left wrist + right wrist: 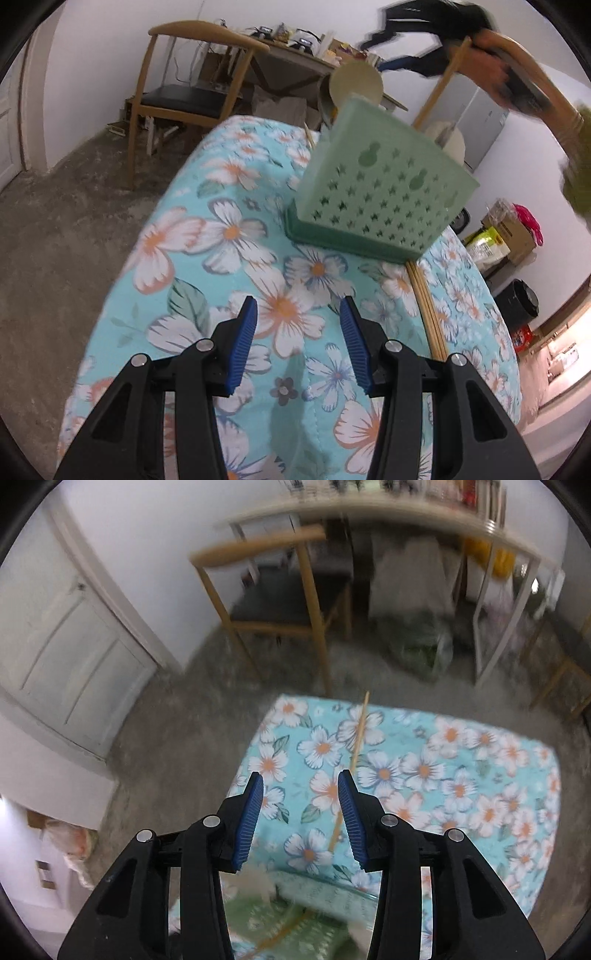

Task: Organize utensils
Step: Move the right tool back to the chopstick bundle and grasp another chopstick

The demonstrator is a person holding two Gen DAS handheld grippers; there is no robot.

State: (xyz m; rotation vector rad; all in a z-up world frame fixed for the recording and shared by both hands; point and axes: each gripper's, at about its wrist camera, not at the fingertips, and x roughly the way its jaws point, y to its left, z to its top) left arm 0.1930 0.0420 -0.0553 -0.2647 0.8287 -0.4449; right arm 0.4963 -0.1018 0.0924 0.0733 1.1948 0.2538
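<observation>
A pale green perforated basket (380, 192) stands on the floral tablecloth (229, 236). A pale round-headed utensil (356, 83) rises at its far rim. Wooden chopsticks (428, 314) lie on the cloth at the basket's right corner. My left gripper (299, 302) hovers in front of the basket, open, with nothing between its blue pads. My right gripper (301, 775) points steeply down over the cloth, open and empty. One chopstick (360, 731) lies on the cloth beyond its fingertips. The basket (295, 915) shows blurred under it at the bottom edge. A blurred hand (495, 70) is above the basket.
A wooden chair (192, 92) and a cluttered desk (295, 51) stand past the table's far end. Concrete floor (55, 229) drops off on the left. Boxes and bags (509, 229) sit on the right. A white door (74, 646) and another chair (295, 590) are nearby.
</observation>
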